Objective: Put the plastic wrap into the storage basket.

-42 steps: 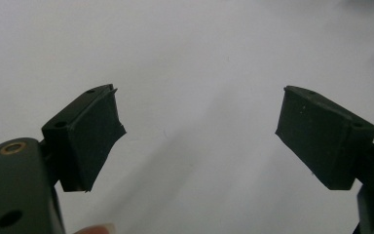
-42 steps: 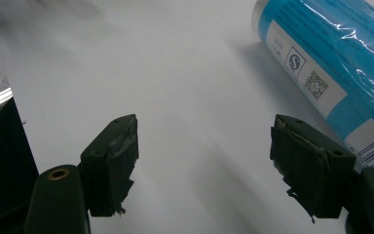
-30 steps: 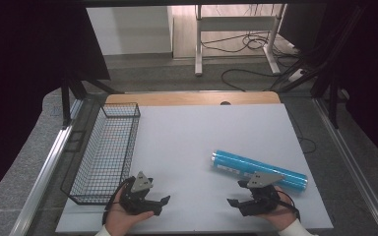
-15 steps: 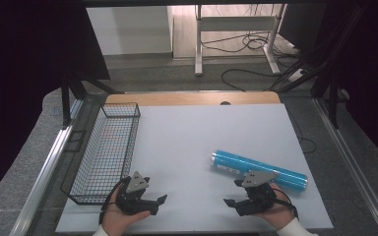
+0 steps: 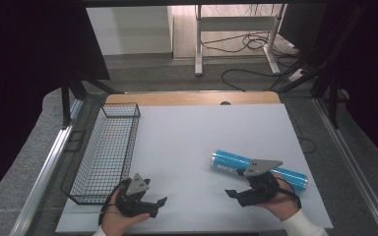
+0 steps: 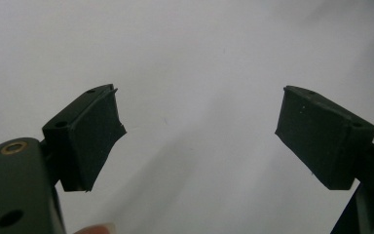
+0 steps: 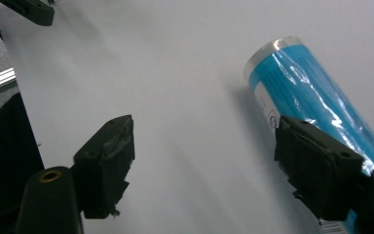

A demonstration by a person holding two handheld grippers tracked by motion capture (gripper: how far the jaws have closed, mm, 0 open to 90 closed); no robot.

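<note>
We list a white table (image 5: pixel 197 142) with a wooden far edge, cables on the floor beyond. Left gripper (image 5: pixel 157 202): jaws spread, holding nothing, bare tabletop between them; wire basket (image 5: pixel 106 152) just beside it on its outer side. Right gripper (image 5: pixel 232 193): jaws spread, holding nothing; blue foil-wrapped tube (image 5: pixel 226 161) lies just beyond it, nothing between.
</note>
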